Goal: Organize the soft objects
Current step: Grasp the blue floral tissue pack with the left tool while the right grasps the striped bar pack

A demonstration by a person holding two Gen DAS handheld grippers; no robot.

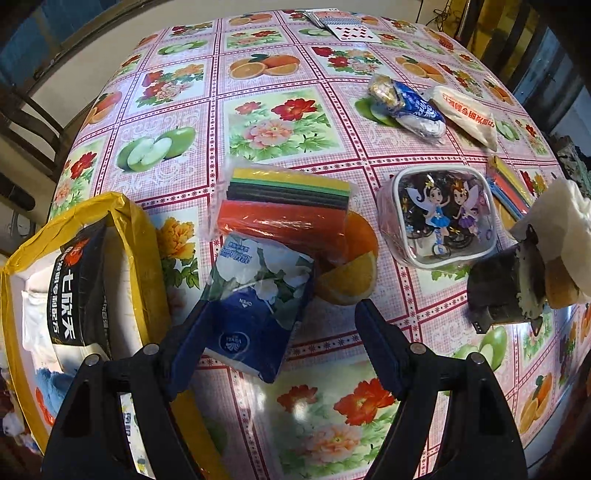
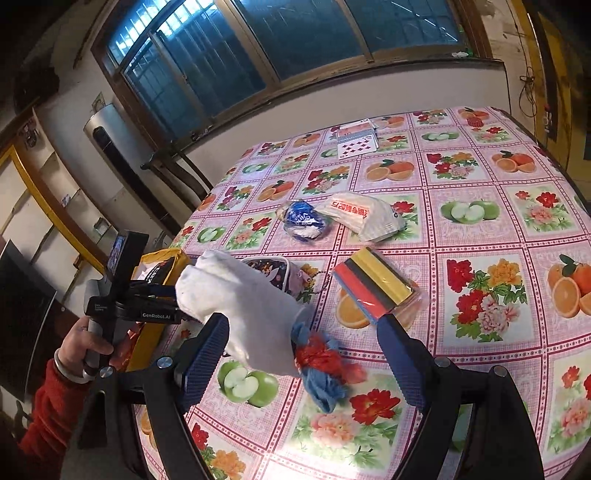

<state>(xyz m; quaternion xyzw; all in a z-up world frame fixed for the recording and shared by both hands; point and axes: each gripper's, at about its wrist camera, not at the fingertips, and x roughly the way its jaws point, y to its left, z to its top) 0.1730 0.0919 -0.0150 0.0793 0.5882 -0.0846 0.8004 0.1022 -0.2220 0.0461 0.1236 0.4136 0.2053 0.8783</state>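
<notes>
In the left wrist view my left gripper point(image 1: 286, 338) is open wide over the table. A blue tissue packet point(image 1: 255, 295) with white flowers lies between its fingers, leaning on the left finger point(image 1: 192, 332). Behind it sits a wrapped stack of coloured cloths point(image 1: 288, 206). My right gripper point(image 2: 303, 354) is also open. A white cloth bundle point(image 2: 251, 310) with blue and red yarn at its end point(image 2: 321, 365) lies against its left finger point(image 2: 207, 354); I cannot tell whether it rests on the table.
A yellow bag point(image 1: 136, 236) holding a black packet stands at the left table edge. A fairy-print pouch point(image 1: 439, 218), a crumpled blue-white wrapper point(image 1: 410, 107), a white bag with red print point(image 1: 469, 114) and playing cards point(image 1: 347, 26) lie further off. A hand point(image 2: 85, 343) holds the left gripper.
</notes>
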